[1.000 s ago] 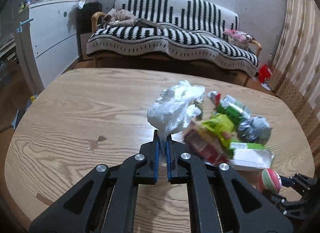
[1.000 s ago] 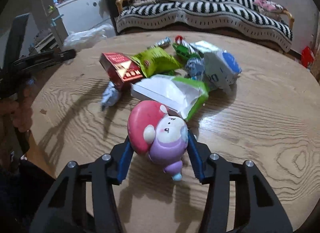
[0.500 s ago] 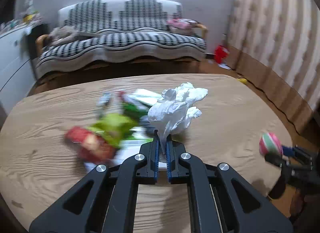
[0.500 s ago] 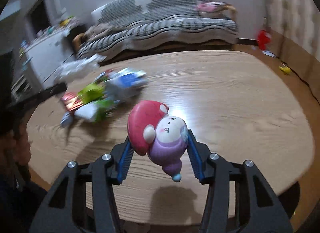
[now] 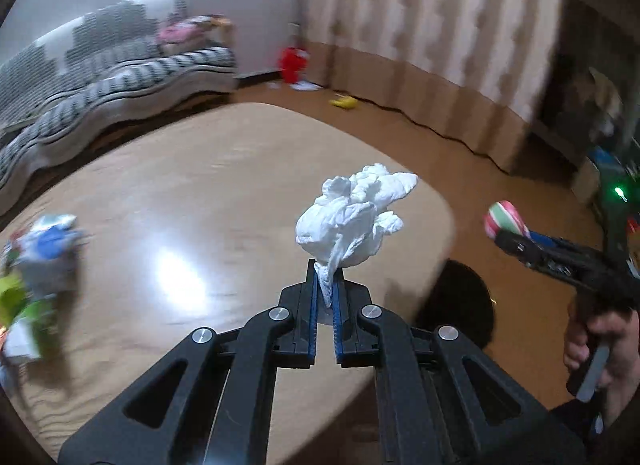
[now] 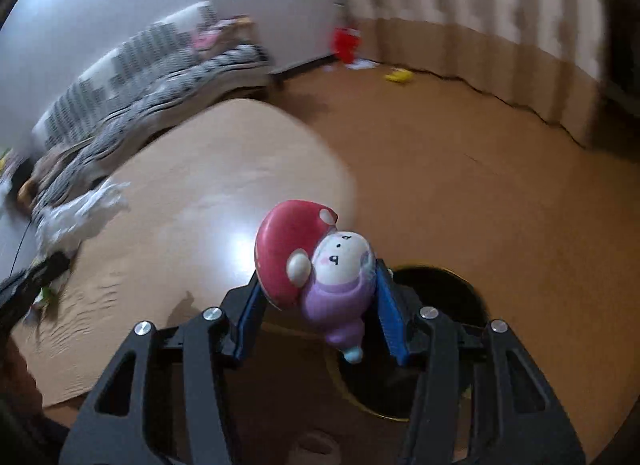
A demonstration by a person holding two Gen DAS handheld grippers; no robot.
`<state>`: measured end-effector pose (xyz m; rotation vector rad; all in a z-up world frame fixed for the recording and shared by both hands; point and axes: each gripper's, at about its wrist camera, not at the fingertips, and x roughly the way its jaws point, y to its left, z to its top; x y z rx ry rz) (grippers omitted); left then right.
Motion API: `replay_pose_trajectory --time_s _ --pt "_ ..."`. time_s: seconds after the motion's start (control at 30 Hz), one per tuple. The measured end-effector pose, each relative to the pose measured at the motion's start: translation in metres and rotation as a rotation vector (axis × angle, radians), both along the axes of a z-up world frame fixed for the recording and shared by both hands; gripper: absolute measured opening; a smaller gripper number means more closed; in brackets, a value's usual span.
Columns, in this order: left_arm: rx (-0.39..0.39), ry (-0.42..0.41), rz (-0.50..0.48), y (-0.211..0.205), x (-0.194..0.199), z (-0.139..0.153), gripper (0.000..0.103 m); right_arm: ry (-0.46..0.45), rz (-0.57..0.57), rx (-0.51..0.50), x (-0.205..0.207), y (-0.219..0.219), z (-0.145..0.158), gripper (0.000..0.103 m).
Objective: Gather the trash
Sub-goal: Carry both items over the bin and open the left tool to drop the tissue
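Note:
My left gripper (image 5: 327,283) is shut on the tail of a crumpled white tissue wad (image 5: 354,217), held above the right end of the wooden table (image 5: 200,201). My right gripper (image 6: 318,293) is shut on a mushroom-cap toy figure (image 6: 316,261) with a red hat and purple body, hanging just past the table's corner over a dark round bin (image 6: 436,293) on the floor. In the left wrist view the right gripper (image 5: 516,235) with the toy shows at right, a hand (image 5: 600,345) on its grip, and the bin (image 5: 460,305) lies beyond the table edge.
Blurred wrappers and packets (image 5: 36,265) lie at the table's left end. A striped sofa (image 5: 100,65) stands behind it. A curtain (image 5: 420,25) lines the far wall, with a red item (image 5: 294,61) and a yellow item (image 5: 344,102) on the brown floor.
Both grippers have swung right along the table, away from the trash pile, each keeping its load. The pile has slid to the left edge of view and the floor bin has appeared.

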<state>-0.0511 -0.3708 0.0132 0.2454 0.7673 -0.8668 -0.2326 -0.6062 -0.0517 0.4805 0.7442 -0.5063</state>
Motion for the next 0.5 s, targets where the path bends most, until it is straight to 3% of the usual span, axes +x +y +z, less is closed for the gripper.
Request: replay_pose_trajectory --time_s 0.27,0.5 --pt "0.051 0.088 -0.227 -0.107 -0.052 -0.045 0.005 0.053 -0.176 0.127 -0.059 -0.067 -0.040 0.051" --pt "0.127 0.127 -0.321 -0.154 -0.067 -0.084 0.005 0.074 -0.189 0.130 -0.065 -0.077 -0.045 0.052"
